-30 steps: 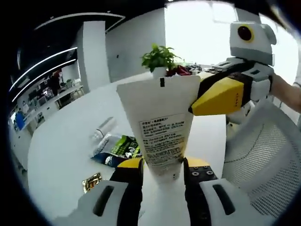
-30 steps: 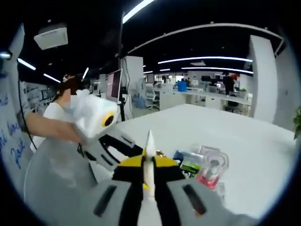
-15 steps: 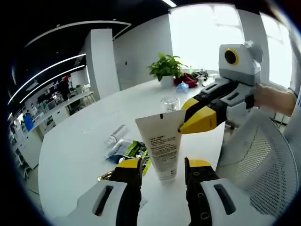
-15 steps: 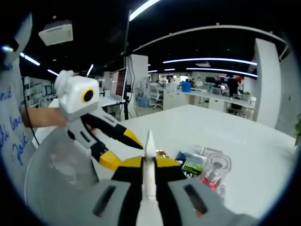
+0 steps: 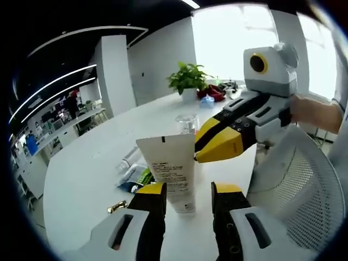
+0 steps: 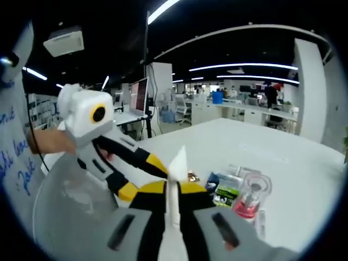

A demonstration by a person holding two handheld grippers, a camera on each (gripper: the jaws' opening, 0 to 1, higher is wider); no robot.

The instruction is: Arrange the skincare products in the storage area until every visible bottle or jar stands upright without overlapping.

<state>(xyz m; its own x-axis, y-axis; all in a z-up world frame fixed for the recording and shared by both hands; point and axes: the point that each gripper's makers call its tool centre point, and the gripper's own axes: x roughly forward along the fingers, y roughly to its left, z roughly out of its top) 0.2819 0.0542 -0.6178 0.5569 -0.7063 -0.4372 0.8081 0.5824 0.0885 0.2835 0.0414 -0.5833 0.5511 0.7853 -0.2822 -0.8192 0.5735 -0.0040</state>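
Since a second ago the white tube (image 5: 169,169) has slipped clear of our left gripper (image 5: 185,197), whose fingers now stand open around it. Our right gripper (image 6: 173,191) pinches its crimped end, probably just above the tabletop (image 5: 81,179) near its edge, not yet stood upright.

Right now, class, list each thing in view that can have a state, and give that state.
Tube: upright, pinched at its top edge by the right gripper.
Left gripper: jaws open, either side of the tube's base.
Clear bottle: lying flat.
Green packet: lying flat.
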